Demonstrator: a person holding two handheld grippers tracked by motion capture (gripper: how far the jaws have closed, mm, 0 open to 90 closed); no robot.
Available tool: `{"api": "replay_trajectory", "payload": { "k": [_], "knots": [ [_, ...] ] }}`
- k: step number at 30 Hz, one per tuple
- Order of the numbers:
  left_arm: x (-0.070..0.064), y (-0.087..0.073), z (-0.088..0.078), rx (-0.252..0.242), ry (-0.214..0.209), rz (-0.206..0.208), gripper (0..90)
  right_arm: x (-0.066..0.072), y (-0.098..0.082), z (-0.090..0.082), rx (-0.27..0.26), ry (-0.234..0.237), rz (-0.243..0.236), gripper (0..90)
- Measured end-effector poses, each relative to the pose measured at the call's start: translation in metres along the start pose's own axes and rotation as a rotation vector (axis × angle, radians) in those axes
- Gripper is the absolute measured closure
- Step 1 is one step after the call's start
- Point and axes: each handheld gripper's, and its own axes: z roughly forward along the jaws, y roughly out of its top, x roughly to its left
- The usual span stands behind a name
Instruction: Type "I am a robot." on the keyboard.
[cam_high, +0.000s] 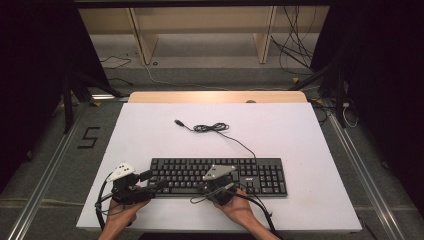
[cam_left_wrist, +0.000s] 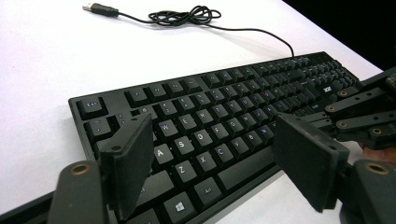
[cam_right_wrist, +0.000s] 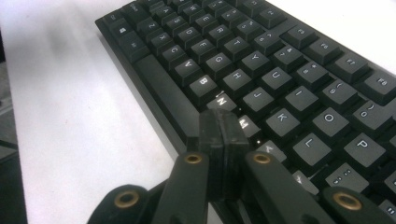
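We are holding the left hand-held gripper (cam_left_wrist: 215, 163) wide open over the keyboard (cam_high: 220, 176) on the white bench (cam_high: 300, 135) — the right hand-held gripper (cam_right_wrist: 223, 140), jaws pressed together, is hovering near the M key; typing seems barely begun.

Looks like a lab / recording setup I'm working in. White board (cam_high: 280, 135) over a wooden tabletop (cam_high: 217, 97) ahead of my grippers, dark curtains (cam_high: 35, 75) either side, metal floor rails (cam_high: 45, 175), loose cables (cam_high: 295, 45) on the concrete beyond, a taped "5" (cam_high: 89, 137) left of my left gripper (cam_high: 152, 180) (bare wood frame (cam_high: 145, 35) further back).
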Motion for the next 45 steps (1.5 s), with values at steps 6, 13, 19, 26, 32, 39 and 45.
{"api": "replay_trajectory", "payload": {
  "k": [6,13,19,26,32,39,45],
  "knots": [
    [0.001,0.0,0.0,0.001,0.004,-0.001,28.8,0.0,0.0,0.0,0.0,0.0,0.01,90.0],
    [0.004,0.0,0.0,0.001,0.014,-0.006,29.0,-0.005,0.002,-0.011,-0.06,0.019,0.05,86.9],
    [0.003,0.001,0.001,0.002,0.011,-0.004,29.6,-0.015,0.001,-0.024,-0.107,0.019,0.101,75.1],
    [0.0,0.003,0.006,0.015,0.01,0.014,34.7,-0.026,-0.002,-0.043,-0.141,0.009,0.148,55.1],
    [-0.002,0.008,0.017,0.029,-0.023,0.021,44.0,-0.032,-0.003,-0.054,-0.161,-0.01,0.164,45.7],
    [-0.006,0.015,0.029,0.062,-0.031,0.044,57.1,-0.034,-0.007,-0.065,-0.191,-0.023,0.167,40.3],
    [-0.006,0.021,0.047,0.105,-0.027,0.072,67.8,-0.033,-0.01,-0.07,-0.199,-0.027,0.162,37.8]
  ]
}}
